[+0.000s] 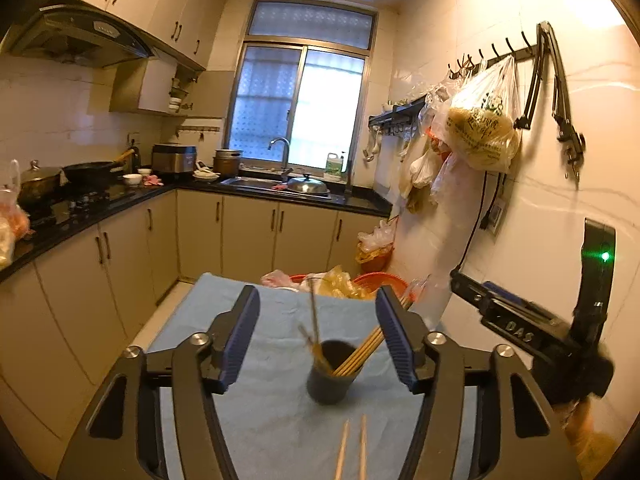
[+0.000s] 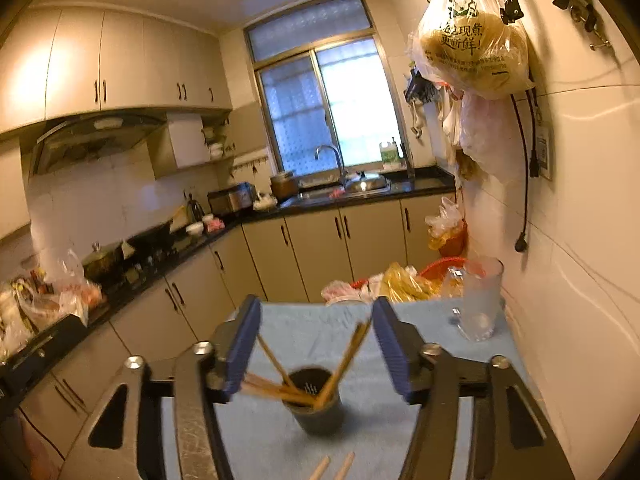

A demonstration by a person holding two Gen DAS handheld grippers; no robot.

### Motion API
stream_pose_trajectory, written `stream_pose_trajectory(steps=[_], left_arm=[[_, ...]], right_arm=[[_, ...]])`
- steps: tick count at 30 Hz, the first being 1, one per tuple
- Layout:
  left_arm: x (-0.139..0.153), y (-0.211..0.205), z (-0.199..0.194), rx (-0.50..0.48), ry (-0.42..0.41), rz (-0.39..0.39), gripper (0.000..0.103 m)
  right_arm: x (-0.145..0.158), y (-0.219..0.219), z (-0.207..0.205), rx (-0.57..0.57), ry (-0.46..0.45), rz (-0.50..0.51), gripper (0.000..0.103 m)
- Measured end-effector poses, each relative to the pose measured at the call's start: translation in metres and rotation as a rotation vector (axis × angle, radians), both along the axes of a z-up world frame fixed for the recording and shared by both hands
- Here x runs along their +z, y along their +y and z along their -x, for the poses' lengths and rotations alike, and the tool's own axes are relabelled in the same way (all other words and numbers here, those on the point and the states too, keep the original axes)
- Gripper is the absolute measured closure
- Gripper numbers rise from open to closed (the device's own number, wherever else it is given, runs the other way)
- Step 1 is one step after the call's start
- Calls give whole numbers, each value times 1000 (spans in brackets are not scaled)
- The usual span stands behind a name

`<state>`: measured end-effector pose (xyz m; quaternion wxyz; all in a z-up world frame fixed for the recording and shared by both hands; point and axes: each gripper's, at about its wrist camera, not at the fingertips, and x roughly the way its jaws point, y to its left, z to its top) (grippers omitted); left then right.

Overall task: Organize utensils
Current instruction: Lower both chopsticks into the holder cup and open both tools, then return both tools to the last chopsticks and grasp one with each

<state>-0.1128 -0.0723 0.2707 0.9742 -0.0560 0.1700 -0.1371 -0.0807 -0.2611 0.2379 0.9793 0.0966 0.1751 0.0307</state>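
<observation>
left gripper (image 1: 318, 330) released | right gripper (image 2: 316, 340) released | chopsticks (image 2: 344, 360) lean upright, splayed in dark cup (image 2: 318, 412)

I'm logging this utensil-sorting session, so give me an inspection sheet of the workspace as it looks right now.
Surface: table under a light blue cloth, wrinkled.
Job's things: dark cup upright on the cloth, chopsticks leaning out of it on both sides; two loose chopsticks lie on the cloth nearer the camera.
Clutter: clear glass near the wall; plastic bags and a red basin at the far edge.
Grippers: left gripper open, nothing between its pads; right gripper open, also free.
Cables: black cord hanging down the wall.
Surroundings: kitchen counter, sink, window, hanging bag.
</observation>
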Motion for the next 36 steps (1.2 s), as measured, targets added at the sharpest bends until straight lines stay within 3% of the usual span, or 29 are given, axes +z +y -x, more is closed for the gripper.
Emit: stream_pose_trajectory(steps=[6, 12, 17, 21, 28, 31, 34, 36], left_arm=[[-40, 13, 24, -14, 89, -43, 36], [-105, 27, 32, 41, 213, -90, 35], [-163, 27, 30, 41, 351, -147, 35], [-197, 25, 27, 11, 433, -181, 36], [-225, 19, 19, -37, 518, -178, 36], [-228, 15, 16, -67, 540, -160, 36], [-230, 3, 14, -107, 551, -162, 36], [-233, -8, 15, -144, 555, -178, 36]], right_arm=[[-45, -3, 23, 2, 159, 53, 32], [-115, -8, 38, 54, 359, 14, 32], [-176, 16, 43, 129, 503, 11, 33], [-209, 37, 38, 162, 571, 56, 49], [-235, 63, 15, 162, 601, 142, 50], [-245, 63, 6, 143, 629, 169, 64], [-245, 54, 5, 116, 626, 168, 85], [-245, 39, 7, 77, 636, 140, 91]])
